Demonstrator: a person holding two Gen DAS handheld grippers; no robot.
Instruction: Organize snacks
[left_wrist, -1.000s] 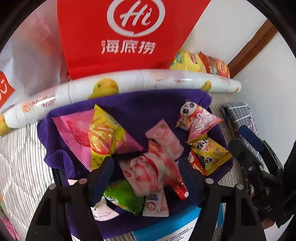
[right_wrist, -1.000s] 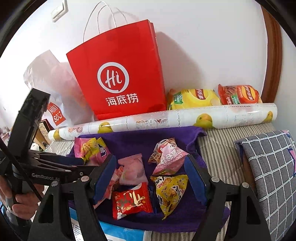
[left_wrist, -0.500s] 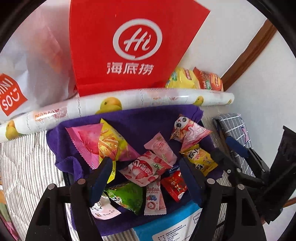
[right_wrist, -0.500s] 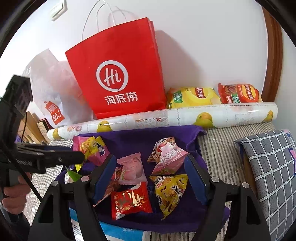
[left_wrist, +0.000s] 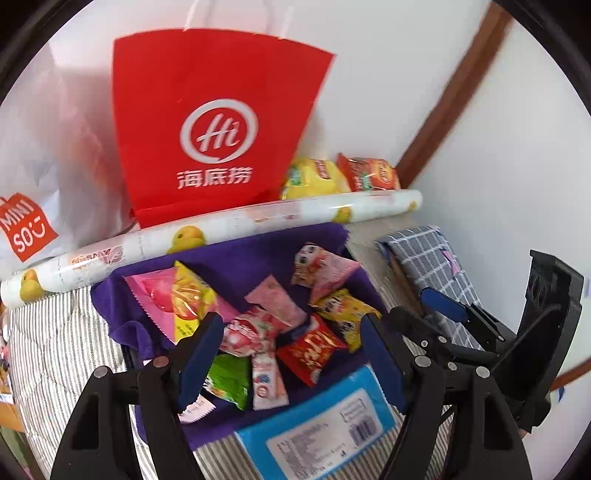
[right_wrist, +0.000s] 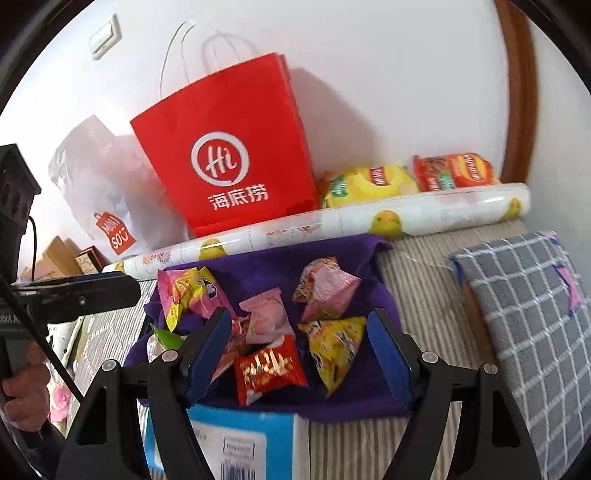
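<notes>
Several small snack packets lie in a heap on a purple cloth (left_wrist: 236, 258) (right_wrist: 354, 391). Among them are a red packet (left_wrist: 314, 349) (right_wrist: 269, 369), a yellow triangular one (left_wrist: 345, 308) (right_wrist: 338, 345), a pink panda packet (left_wrist: 325, 269), a pink-and-white strawberry packet (left_wrist: 245, 332) and a green one (left_wrist: 227, 380). My left gripper (left_wrist: 288, 332) hangs open above the heap's near side, holding nothing. My right gripper (right_wrist: 299, 321) is open too, above the red and yellow packets. From the left wrist, the right gripper (left_wrist: 413, 306) shows at the cloth's right edge.
A blue box (left_wrist: 321, 417) lies at the cloth's near edge. Behind the cloth lies a lemon-print roll (left_wrist: 221, 230), then a red paper bag (left_wrist: 210, 122), a white plastic bag (left_wrist: 40, 177) and two chip bags (right_wrist: 373, 184). A grey checked cushion (right_wrist: 528, 310) sits right. A hand (right_wrist: 26, 384) holds the left gripper.
My left gripper has risen and drawn back from the heap, so the packets look smaller and more of the red bag shows. The strawberry packet now rests on the pile. The right gripper barely shifted.
</notes>
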